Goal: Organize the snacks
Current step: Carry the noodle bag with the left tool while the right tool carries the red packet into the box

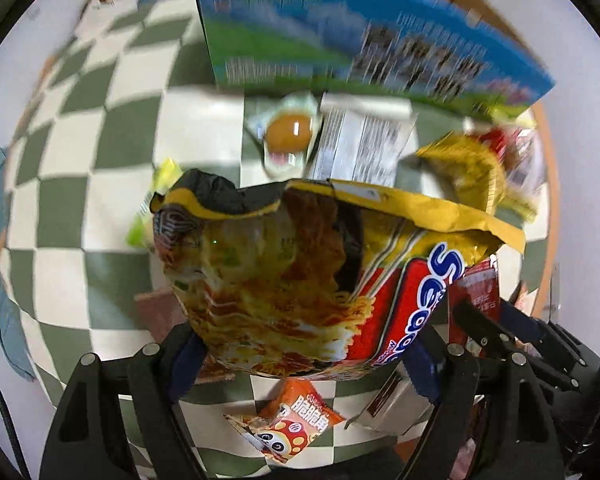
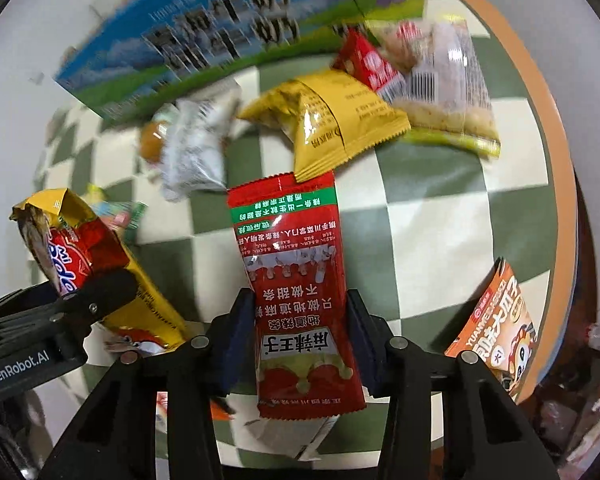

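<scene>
My left gripper [image 1: 304, 360] is shut on a yellow and red instant noodle packet [image 1: 300, 272], held up above the cloth with its crumpled top pointing away. In the right wrist view the same noodle packet [image 2: 88, 256] shows at the left, with a black finger [image 2: 108, 288] of the left gripper across it. My right gripper [image 2: 300, 340] is shut on a long red spicy-strip packet [image 2: 292, 248], its blue pads pressing on both long edges. A big blue and green cardboard box [image 1: 340, 40] stands at the back of the table.
Loose snacks lie on the green and white checked cloth [image 2: 420, 208]: a yellow packet [image 2: 332, 120], a clear bag [image 2: 444, 88], a small red packet [image 2: 368, 64], an egg packet [image 1: 288, 132], a white packet [image 1: 360, 140]. An orange packet [image 2: 496, 320] sits at the table's orange edge [image 2: 540, 120].
</scene>
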A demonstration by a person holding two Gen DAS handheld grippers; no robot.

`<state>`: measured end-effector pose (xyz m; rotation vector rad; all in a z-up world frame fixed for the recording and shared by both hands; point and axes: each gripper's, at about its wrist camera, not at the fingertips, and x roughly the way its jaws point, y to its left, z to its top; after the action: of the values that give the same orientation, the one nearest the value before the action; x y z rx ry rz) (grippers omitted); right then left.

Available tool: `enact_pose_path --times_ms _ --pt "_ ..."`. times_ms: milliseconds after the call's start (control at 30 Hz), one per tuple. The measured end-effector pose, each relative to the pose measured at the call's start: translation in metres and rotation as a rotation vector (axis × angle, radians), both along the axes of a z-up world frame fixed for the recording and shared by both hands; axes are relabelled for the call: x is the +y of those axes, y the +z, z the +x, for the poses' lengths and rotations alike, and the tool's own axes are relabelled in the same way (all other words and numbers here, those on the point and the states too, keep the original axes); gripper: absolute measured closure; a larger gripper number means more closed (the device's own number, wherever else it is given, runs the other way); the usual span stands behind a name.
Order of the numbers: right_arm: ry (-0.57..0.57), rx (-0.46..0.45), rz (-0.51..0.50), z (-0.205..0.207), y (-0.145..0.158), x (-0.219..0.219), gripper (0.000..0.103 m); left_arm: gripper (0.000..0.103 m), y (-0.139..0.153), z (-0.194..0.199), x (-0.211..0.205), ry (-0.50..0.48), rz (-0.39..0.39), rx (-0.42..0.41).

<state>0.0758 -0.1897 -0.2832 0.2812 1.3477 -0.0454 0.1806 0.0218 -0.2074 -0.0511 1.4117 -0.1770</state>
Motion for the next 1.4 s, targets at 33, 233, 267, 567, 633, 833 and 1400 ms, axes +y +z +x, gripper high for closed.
enact_pose_path --times_ms 33,233,267,567,633,833,1400 --pt "0.005 -0.019 0.007 0.000 0.009 -0.003 0.056 0.020 0.011 -0.002 -0.002 -0.002 -0.001 -0.026" --pt "0.034 -0.115 0.112 -0.006 0.072 -0.031 0.056 0.020 0.081 0.017 -0.001 0.003 -0.060 -0.135" --pt "0.042 -0.131 0.125 -0.007 0.086 -0.030 0.056 0.020 0.092 0.026 -0.005 0.001 -0.076 -0.149" --pt "0.070 -0.300 0.207 0.018 0.152 -0.055 0.056 0.020 0.155 0.081 -0.014 0.002 -0.168 -0.147" --pt "0.071 -0.334 0.204 0.040 0.154 -0.056 0.056 0.020 0.157 0.102 -0.011 0.007 -0.168 -0.142" --pt "0.069 -0.394 0.158 0.111 0.178 -0.083 0.056 0.020 0.147 0.190 -0.021 0.030 -0.151 -0.096" --pt "0.105 -0.131 0.085 0.296 0.073 -0.078 0.042 0.019 -0.031 0.343 -0.063 0.046 -0.047 0.267"
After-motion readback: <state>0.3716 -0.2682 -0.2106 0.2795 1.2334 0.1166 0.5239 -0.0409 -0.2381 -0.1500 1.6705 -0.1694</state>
